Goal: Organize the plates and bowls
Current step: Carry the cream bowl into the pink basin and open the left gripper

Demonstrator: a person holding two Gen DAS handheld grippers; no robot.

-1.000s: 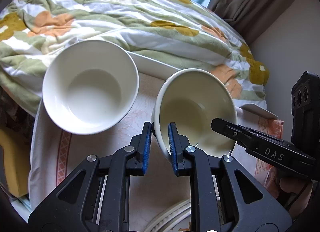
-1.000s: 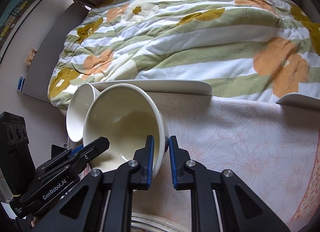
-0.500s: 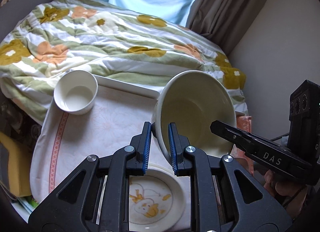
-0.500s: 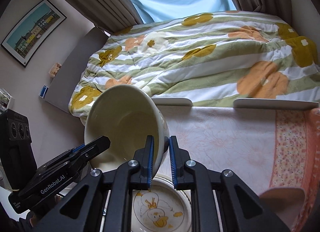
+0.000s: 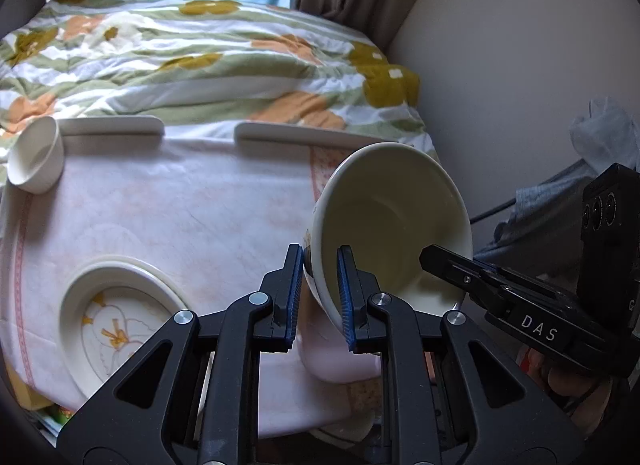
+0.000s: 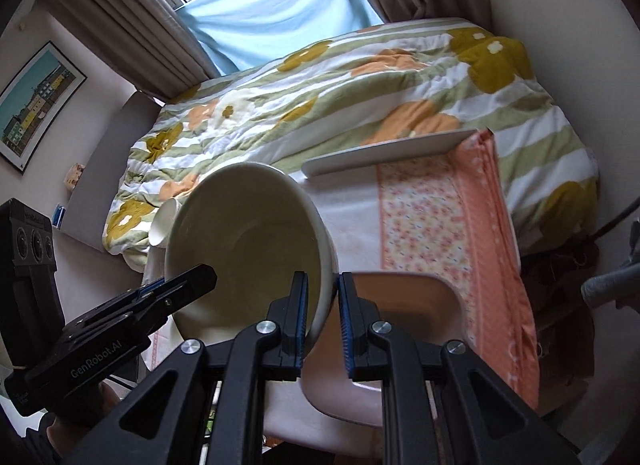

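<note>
Both grippers hold a large cream bowl (image 5: 392,217) tilted in the air over the table's right end. My left gripper (image 5: 318,293) is shut on its near-left rim. My right gripper (image 5: 434,261) clamps the opposite rim. The right wrist view shows the same bowl (image 6: 248,249) with my right gripper (image 6: 323,317) shut on its rim and the left gripper (image 6: 196,277) on the far side. A plate with a duck drawing (image 5: 116,329) lies on the table at lower left. A small white bowl (image 5: 36,161) stands at the far left corner, and the small white bowl (image 6: 164,221) peeks out behind the big one.
The table (image 5: 180,217) wears a pale cloth with an orange floral border (image 6: 436,233). A pale curved chair back (image 6: 400,325) sits just below the held bowl. A bed with a flowered duvet (image 6: 320,105) lies behind, and a wall (image 5: 500,65) stands at the right.
Both grippers have carried the large bowl up and to the right, away from the small white bowl. The duck plate has come into view and now lies at the left.
</note>
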